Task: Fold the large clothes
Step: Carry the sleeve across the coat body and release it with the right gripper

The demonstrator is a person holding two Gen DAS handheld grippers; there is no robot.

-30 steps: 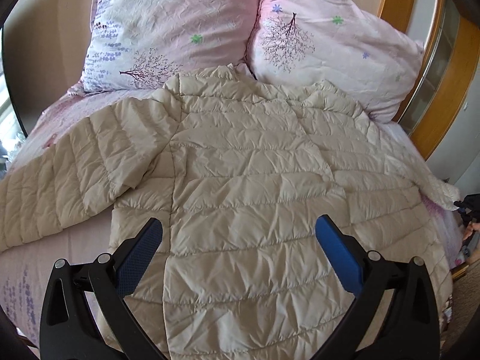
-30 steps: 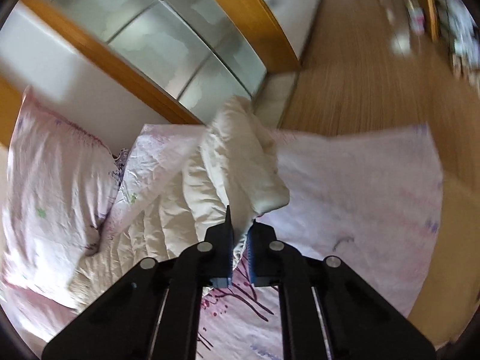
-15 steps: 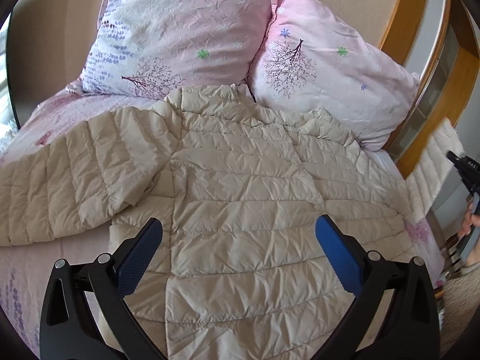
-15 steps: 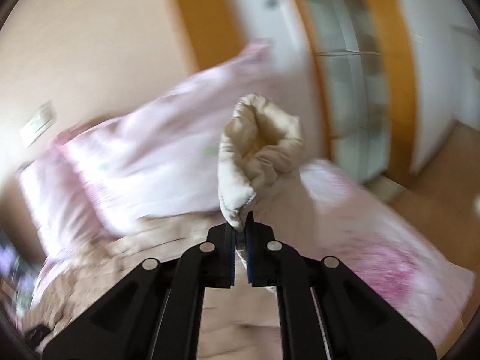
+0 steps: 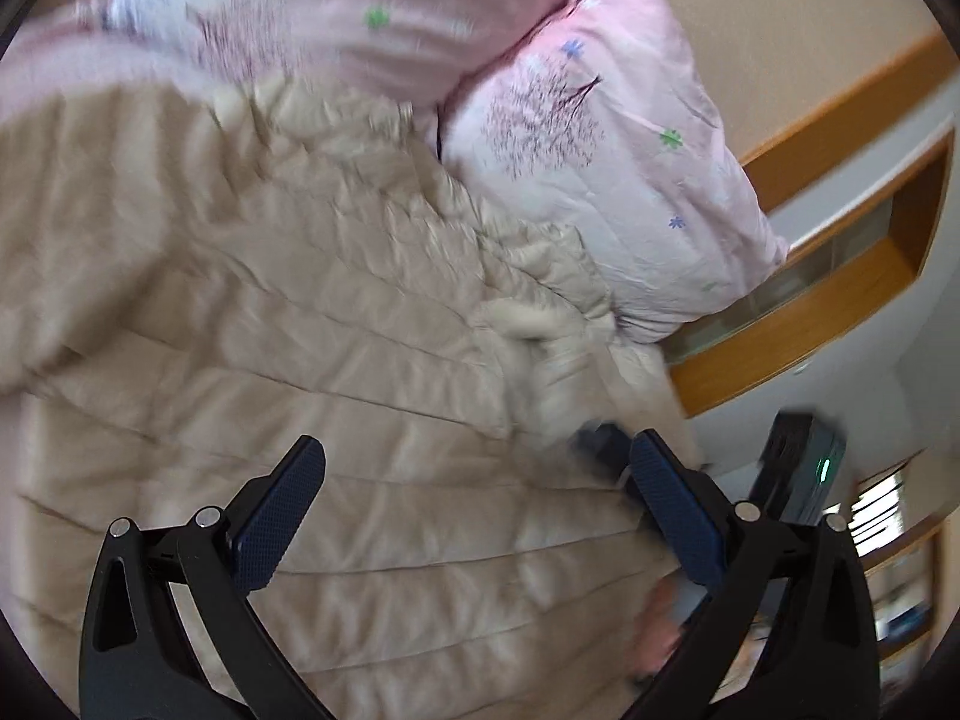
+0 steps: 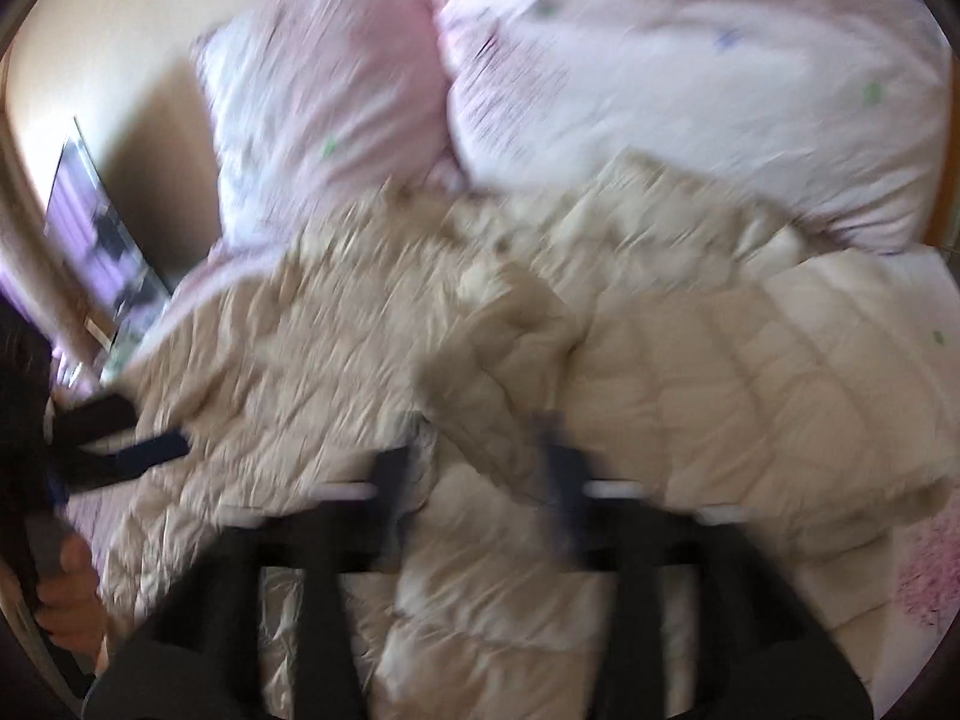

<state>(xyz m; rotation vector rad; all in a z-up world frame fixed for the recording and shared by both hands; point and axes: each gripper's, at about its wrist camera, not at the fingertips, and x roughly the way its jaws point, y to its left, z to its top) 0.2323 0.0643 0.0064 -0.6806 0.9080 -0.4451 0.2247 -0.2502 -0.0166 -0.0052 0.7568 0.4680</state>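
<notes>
A beige quilted puffer jacket (image 5: 312,372) lies spread on the bed, back up. My left gripper (image 5: 474,504) is open and empty, hovering over its lower back. In the blurred right wrist view my right gripper (image 6: 474,468) is open just above the jacket (image 6: 300,360), and the jacket's right sleeve (image 6: 750,384) lies folded across the body. The right gripper also shows in the left wrist view (image 5: 606,441), at the sleeve end. The left gripper appears at the left edge of the right wrist view (image 6: 144,450).
Two pink floral pillows (image 5: 606,150) lean at the head of the bed, touching the jacket's collar. A wooden-framed glass wardrobe (image 5: 840,276) stands to the right of the bed. Pink bedsheet (image 6: 924,576) shows beside the jacket.
My right gripper swung the right sleeve over onto the jacket's body and opened, letting it go. My left gripper moved closer and turned toward the right side, staying open.
</notes>
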